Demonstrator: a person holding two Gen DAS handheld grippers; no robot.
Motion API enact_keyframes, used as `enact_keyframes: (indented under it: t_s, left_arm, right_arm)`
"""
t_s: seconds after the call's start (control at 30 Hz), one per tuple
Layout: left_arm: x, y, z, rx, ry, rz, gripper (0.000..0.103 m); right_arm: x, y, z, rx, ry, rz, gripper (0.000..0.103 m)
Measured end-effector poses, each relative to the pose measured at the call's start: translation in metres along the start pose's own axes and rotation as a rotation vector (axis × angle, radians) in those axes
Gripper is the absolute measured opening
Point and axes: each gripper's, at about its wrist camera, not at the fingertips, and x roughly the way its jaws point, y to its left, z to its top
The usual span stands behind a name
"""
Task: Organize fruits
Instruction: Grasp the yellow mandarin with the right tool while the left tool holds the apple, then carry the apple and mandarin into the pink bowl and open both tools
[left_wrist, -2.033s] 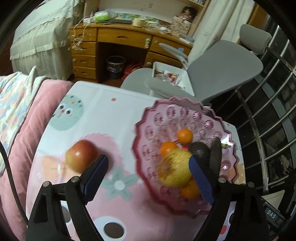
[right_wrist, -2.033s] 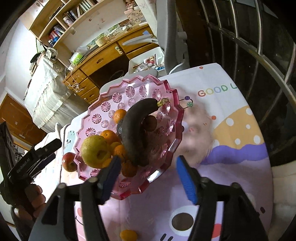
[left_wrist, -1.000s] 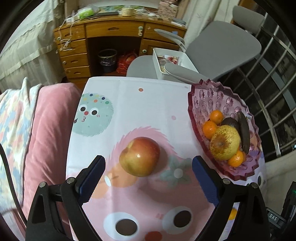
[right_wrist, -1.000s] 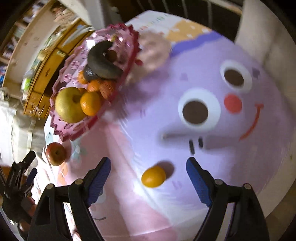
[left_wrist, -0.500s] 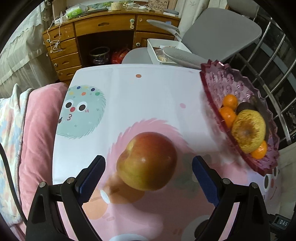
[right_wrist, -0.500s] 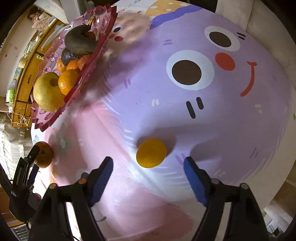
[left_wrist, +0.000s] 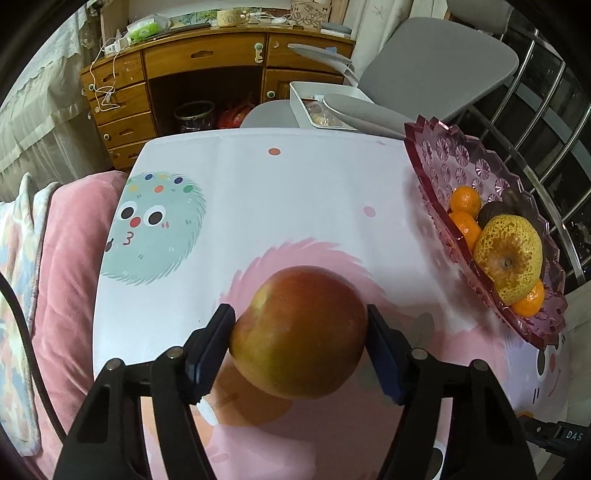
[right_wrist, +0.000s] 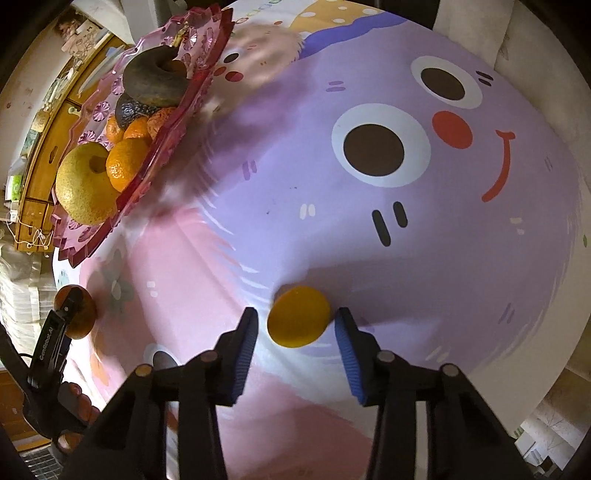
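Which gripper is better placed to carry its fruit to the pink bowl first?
Left. Its jaws already touch both sides of the apple; the right jaws still stand apart from the tangerine.

Warm indoor light, soft shadows under the fruit, strong fisheye bending and dark corners.

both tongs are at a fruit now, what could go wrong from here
The left tongs pinch the wide, round apple only at its sides, so it may roll out when lifted. The right tongs are not yet touching the small orange; closing off-centre could squirt it away. The pink bowl is already heaped, so added fruit might tumble off.
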Motion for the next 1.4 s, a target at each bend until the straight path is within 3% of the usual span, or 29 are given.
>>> enact_keyframes:
  t_s: [0.47,0.77,0.97,1.23,1.4]
  left_arm:
    - [-0.006,0.004,-0.005,-0.022,0.007,-0.014,0.067]
    - [-0.029,0.004,-0.004,-0.064,-0.017,-0.008,0.067]
    - [-0.053,-0.013,0.004,-0.104,-0.066,-0.011,0.067]
    - [-0.076,-0.047,0.021,-0.155,-0.127,0.002,0.067]
    - [-0.081,-0.067,0.030,-0.174,-0.162,0.005,0.067]
  right_arm:
    - [0.001,0.018,0.005,-0.061,-0.001,0.020,0.032]
    - [-0.018,0.051,0.010,-0.166,0.005,0.162,0.032]
    - [-0.040,0.073,0.024,-0.296,0.011,0.260,0.032]
    - [-0.063,0.071,0.052,-0.419,0.009,0.309,0.032]
    - [-0.081,0.060,0.077,-0.470,-0.045,0.315,0.032]
